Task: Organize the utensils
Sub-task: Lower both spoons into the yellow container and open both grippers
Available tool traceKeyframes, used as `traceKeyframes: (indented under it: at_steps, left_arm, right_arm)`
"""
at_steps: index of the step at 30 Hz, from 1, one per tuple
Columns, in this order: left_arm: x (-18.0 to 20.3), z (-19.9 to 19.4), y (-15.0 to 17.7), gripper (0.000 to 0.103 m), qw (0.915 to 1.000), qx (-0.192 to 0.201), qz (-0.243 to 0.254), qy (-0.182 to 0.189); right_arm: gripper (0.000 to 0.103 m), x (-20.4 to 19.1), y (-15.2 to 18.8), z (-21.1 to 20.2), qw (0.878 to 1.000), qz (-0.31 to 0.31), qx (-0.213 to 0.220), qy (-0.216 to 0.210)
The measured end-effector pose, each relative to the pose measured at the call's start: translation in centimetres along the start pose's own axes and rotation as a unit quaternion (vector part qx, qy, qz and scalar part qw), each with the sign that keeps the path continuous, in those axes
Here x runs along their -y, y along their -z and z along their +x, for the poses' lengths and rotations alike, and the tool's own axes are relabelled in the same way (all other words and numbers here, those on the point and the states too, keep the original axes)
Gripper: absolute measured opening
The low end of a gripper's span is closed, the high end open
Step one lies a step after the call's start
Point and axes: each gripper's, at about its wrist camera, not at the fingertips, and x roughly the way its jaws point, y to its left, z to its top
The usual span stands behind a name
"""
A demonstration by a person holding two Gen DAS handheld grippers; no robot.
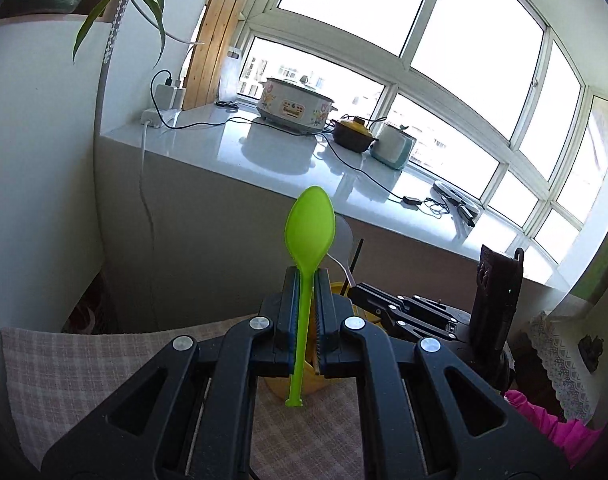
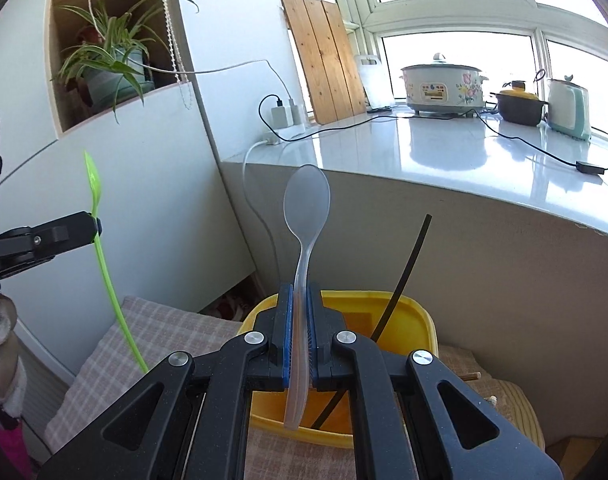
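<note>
My left gripper (image 1: pixel 307 280) is shut on the handle of a lime green plastic spoon (image 1: pixel 309 228), which stands bowl up. My right gripper (image 2: pixel 300 292) is shut on the handle of a clear plastic spoon (image 2: pixel 307 200), also bowl up. Below and just beyond the right gripper sits a yellow plastic bin (image 2: pixel 419 320) with a black chopstick (image 2: pixel 403 272) leaning in it. The right wrist view shows the left gripper (image 2: pixel 96 226) at the left, holding the green spoon (image 2: pixel 104 256) in the air beside the bin. The left wrist view shows the right gripper (image 1: pixel 355 290) just right of the yellow bin (image 1: pixel 337 288).
A checked cloth (image 2: pixel 152 332) covers the table under the bin. Behind it rises a white windowsill counter (image 2: pixel 443 152) with a flowered cooker (image 2: pixel 443 84), a brown pot (image 2: pixel 519 106), a kettle (image 2: pixel 567 112) and cables. Wooden chopstick ends (image 2: pixel 472 376) lie at the right.
</note>
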Motion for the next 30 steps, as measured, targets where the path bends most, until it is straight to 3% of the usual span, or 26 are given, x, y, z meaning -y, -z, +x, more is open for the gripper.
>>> traceKeyframes:
  at_steps: [12, 30]
  left_arm:
    - [1.1, 3.7, -2.1, 0.005, 1.0, 0.005, -0.001, 0.0]
    - [1.4, 9.2, -0.9, 0.005, 0.9993, -0.036, -0.009, -0.008]
  right_arm:
    - [0.005, 0.2, 1.2, 2.0, 0.999, -0.011, -0.014, 0.041]
    - [0.005, 1.1, 1.6, 0.1, 0.999, -0.011, -0.013, 0.038]
